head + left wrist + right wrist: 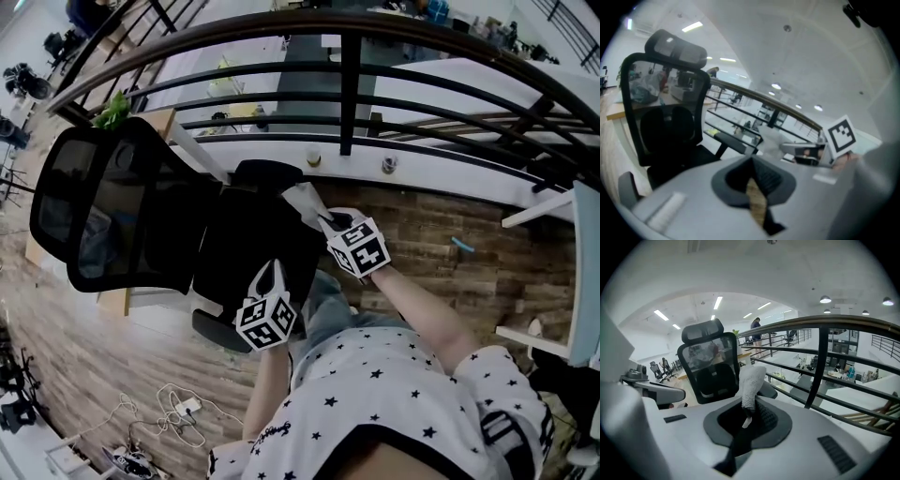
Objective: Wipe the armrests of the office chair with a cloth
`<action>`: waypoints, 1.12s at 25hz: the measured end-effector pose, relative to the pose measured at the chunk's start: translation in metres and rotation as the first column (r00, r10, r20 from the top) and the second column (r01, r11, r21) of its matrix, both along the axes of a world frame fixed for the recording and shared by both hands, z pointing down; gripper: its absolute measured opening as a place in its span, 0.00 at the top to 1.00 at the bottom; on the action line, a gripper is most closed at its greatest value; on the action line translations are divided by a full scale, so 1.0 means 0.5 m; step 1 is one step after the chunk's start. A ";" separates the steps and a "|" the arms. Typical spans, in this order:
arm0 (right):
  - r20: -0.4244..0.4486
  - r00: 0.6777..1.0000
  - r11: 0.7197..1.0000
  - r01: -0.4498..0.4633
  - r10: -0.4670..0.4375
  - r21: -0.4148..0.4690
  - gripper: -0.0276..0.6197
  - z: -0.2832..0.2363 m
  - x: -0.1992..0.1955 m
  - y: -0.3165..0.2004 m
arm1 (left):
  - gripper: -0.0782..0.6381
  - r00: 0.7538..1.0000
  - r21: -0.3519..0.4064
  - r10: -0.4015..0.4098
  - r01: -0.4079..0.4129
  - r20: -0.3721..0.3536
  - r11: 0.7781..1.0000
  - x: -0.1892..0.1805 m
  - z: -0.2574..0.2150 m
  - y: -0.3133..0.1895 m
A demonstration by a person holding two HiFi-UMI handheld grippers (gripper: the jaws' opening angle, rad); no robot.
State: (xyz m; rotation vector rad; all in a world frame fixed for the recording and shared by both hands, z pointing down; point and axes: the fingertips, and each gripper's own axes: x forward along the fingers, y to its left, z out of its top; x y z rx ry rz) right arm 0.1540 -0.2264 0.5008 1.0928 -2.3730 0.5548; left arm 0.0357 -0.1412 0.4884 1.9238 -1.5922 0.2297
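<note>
Pinching cloth (751,380) in R gripper (749,408) by armrest (265,172); L gripper (752,161) closed.

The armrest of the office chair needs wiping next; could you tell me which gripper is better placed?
Right. The right gripper is shut on the cloth, which hangs close to the armrest. The left gripper is shut and holds nothing.

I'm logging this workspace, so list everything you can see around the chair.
Office chair: one, black, left of centre.
Armrests: two, black, either side of the seat.
Cloth: one, white, by the far armrest.
Railing: one, black, beyond the chair.
Floor: wood-look planks, underneath.
Cables: one tangle, white, floor at lower left.
Left gripper: one, white, shut and empty, near the seat.
Right gripper: one, white, shut on the cloth.
</note>
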 end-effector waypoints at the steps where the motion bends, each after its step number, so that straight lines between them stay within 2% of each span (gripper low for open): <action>1: 0.009 1.000 1.000 0.004 -0.004 0.009 0.91 -0.011 0.001 0.011 | 0.88 1.000 0.006 0.000 0.000 0.001 1.000 0.001 -0.005 0.005; 12: 0.105 0.994 0.998 0.011 -0.018 0.067 0.91 -0.104 0.030 0.121 | 0.88 1.000 0.051 0.001 -0.001 -0.007 0.999 0.032 -0.045 0.060; 17: 0.118 0.993 0.996 0.012 -0.022 0.090 0.91 -0.117 0.050 0.161 | 0.88 1.000 0.074 0.007 -0.006 -0.011 0.997 0.048 -0.063 0.085; 23: 0.174 0.984 0.996 0.009 -0.024 0.088 0.91 -0.129 0.049 0.196 | 0.88 1.000 0.082 0.012 -0.011 -0.005 0.997 0.055 -0.073 0.106; 28: 0.172 0.984 0.995 0.029 -0.045 0.095 0.91 -0.127 0.038 0.209 | 0.88 1.000 0.079 0.012 -0.012 -0.005 0.997 0.055 -0.068 0.117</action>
